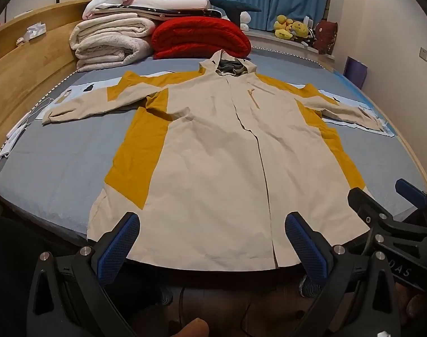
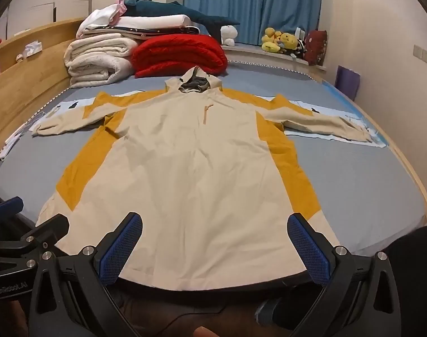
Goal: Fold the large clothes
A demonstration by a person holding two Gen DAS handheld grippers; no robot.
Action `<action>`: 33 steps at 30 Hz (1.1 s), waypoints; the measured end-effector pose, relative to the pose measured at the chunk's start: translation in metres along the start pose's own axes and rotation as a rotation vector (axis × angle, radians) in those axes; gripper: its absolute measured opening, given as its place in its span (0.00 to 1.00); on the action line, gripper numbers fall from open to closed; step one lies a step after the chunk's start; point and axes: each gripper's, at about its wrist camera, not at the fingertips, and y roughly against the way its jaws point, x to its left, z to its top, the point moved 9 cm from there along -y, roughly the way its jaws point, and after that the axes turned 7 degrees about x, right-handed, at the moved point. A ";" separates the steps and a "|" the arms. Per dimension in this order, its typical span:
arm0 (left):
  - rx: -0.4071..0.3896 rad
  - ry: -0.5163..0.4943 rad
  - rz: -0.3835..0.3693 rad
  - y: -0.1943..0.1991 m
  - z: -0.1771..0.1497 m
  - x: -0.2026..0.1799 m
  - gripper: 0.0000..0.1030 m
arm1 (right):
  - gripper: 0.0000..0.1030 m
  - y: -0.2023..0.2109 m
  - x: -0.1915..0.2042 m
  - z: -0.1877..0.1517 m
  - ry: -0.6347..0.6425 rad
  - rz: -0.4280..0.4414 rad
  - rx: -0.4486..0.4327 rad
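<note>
Gaping wide and empty, left gripper [image 1: 212, 241] and right gripper [image 2: 215, 243] face the jacket [image 1: 213, 163]; only the left view shows its front seam.

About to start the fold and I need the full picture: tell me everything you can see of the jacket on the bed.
The jacket is a cream hooded shell with mustard-yellow side and shoulder panels, in a thin, lightly creased woven-looking fabric. It lies flat, front up, on the grey-blue bed, front closed, hood toward the folded bedding and showing grey lining. Both sleeves spread sideways, their cuffs over pale printed sheets. A small chest zipper shows. The hem reaches the near bed edge. Neither gripper touches it; both sets of jaws stand open.
</note>
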 end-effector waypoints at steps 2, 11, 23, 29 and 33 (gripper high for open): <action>0.000 0.001 -0.007 0.001 0.000 0.000 1.00 | 0.99 -0.001 0.001 0.000 0.003 0.009 0.007; 0.010 0.011 -0.035 0.000 -0.002 -0.001 1.00 | 0.99 -0.008 0.000 -0.004 0.000 0.019 0.037; 0.008 0.019 -0.039 0.000 -0.003 0.001 0.99 | 0.97 -0.009 0.008 -0.006 0.037 0.024 0.034; 0.004 0.016 -0.031 0.000 -0.003 0.001 0.99 | 0.97 -0.009 0.007 -0.007 0.037 0.026 0.034; 0.011 0.014 -0.024 -0.001 -0.004 0.002 0.99 | 0.97 -0.009 0.007 -0.006 0.037 0.024 0.036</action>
